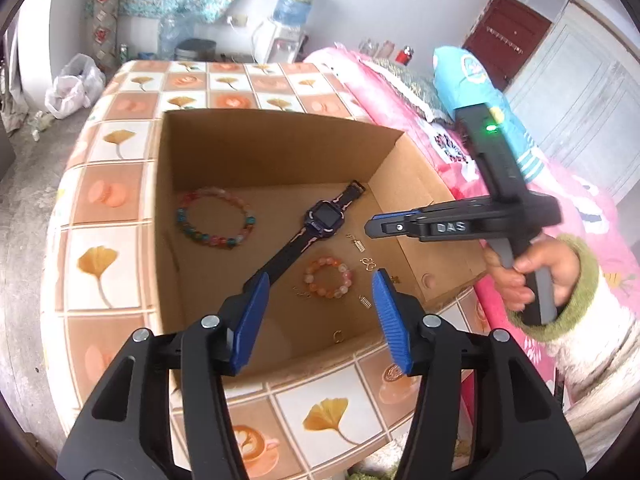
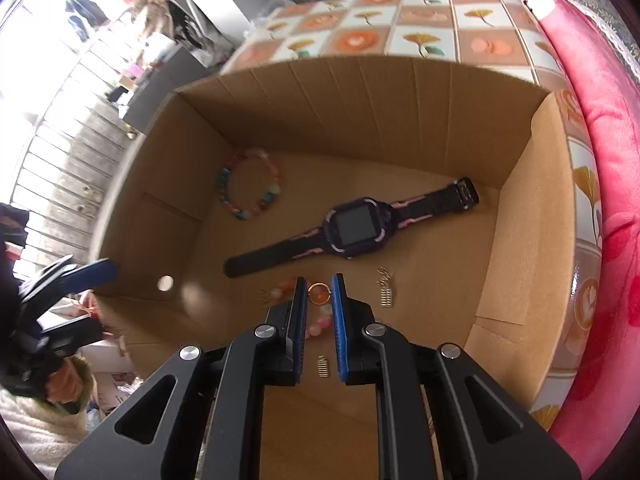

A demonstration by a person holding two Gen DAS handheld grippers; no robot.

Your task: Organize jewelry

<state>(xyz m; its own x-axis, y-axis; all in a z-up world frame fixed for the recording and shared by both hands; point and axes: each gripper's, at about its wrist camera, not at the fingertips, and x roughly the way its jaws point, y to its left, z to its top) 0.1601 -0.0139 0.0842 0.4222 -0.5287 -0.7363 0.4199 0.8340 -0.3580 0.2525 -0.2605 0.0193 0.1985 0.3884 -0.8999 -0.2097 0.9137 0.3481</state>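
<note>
Cardboard box [image 1: 276, 148] on tiled table [image 1: 120, 200]. Inside it: watch [image 2: 356, 224] at centre, multicolour bracelet [image 2: 250, 184] at its 10 o'clock, orange bracelet [image 1: 328, 278] at its 6, small gold earrings [image 2: 386, 290] at 5. Left gripper [image 1: 318, 292] spread, nothing between its pads. Right gripper [image 2: 319, 294] pinching a small round gold-rimmed orange piece [image 2: 319, 294], possibly a pendant, over the orange bracelet.
</note>
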